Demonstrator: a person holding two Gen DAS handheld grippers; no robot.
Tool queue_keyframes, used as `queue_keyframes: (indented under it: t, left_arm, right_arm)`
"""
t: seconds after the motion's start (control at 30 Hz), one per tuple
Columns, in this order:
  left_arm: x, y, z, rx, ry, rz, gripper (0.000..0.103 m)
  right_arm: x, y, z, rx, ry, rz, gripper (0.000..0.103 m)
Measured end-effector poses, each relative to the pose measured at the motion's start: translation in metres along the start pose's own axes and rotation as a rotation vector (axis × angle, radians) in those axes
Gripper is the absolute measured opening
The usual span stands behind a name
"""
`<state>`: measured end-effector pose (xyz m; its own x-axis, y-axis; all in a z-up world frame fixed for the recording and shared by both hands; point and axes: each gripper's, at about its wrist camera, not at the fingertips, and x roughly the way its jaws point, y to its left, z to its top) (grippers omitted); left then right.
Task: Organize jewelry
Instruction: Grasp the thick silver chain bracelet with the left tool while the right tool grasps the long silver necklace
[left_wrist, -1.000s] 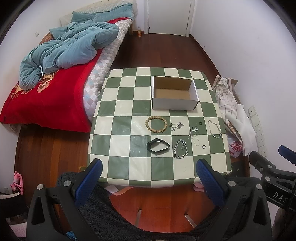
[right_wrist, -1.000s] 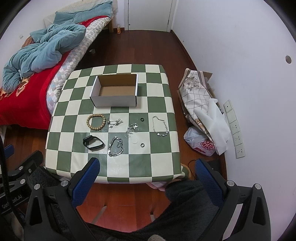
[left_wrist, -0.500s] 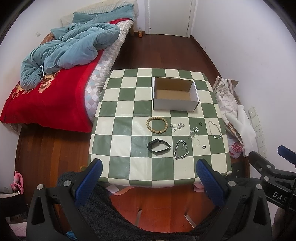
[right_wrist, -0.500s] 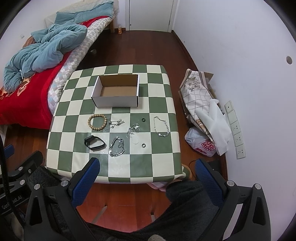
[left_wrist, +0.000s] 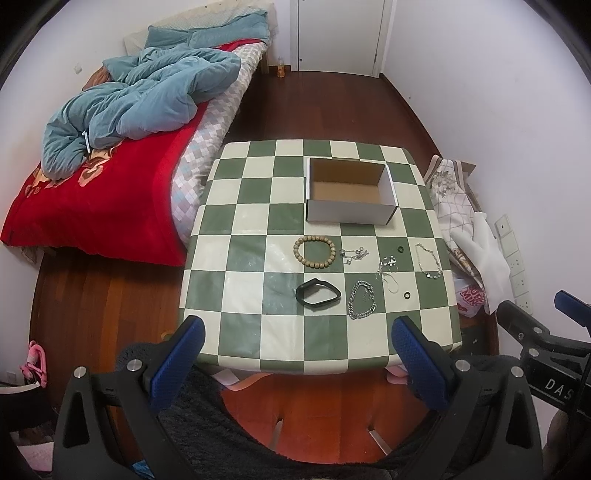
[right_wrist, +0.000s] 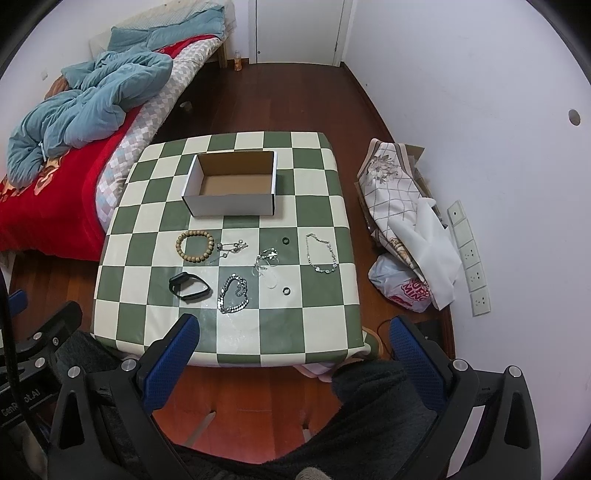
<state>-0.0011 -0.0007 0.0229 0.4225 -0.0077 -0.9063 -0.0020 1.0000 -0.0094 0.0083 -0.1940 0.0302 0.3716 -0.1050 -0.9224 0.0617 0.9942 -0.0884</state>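
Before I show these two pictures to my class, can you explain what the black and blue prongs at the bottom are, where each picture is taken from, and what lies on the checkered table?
The prongs are handheld grippers: a person holds one in each hand, and a wide-angle camera on each looks forward along its two blue-padded fingers. One picture comes from the left gripper, the other from the right gripper. Both are open and hold nothing, above the near edge of the checkered table.

On the table stands an empty cardboard box. In front of it lie a wooden bead bracelet, a black band, a chunky silver chain, a thin chain, smaller silver pieces and two small dark rings. None of the jewelry is in the box yet.
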Motion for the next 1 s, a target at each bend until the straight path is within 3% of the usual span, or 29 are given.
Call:
queue_keyframes:
  t: [0.27,0.47,0.57,0.63,0.83,1.0]
  left_arm:
    - [0.014,0.004,0.007,0.002,-0.012,0.015,0.103]
    - [0.076,0.011,0.020,-0.003,0.021,0.113,0.103]
    - [0.104,0.006,0.018,-0.004,0.053,0.129,0.103]
    - [0.128,-0.004,0.015,0.020,0.091,0.140,0.103]
    - [0.179,-0.051,0.001,0.105,0.159,0.118,0.102]
    - [0.218,-0.098,-0.016,0.200,0.244,0.071,0.084]
  right_arm:
    - [0.013,-0.012,0.006,0.067,-0.022,0.023,0.103]
    - [0.069,-0.030,0.009,0.124,0.014,0.032,0.102]
    - [0.111,-0.038,0.009,0.135,0.063,0.027,0.088]
    - [0.142,-0.046,0.006,0.139,0.100,0.013,0.078]
    - [0.212,-0.079,-0.005,0.196,0.195,0.036,0.075]
    - [0.237,-0.096,-0.011,0.216,0.239,0.061,0.075]
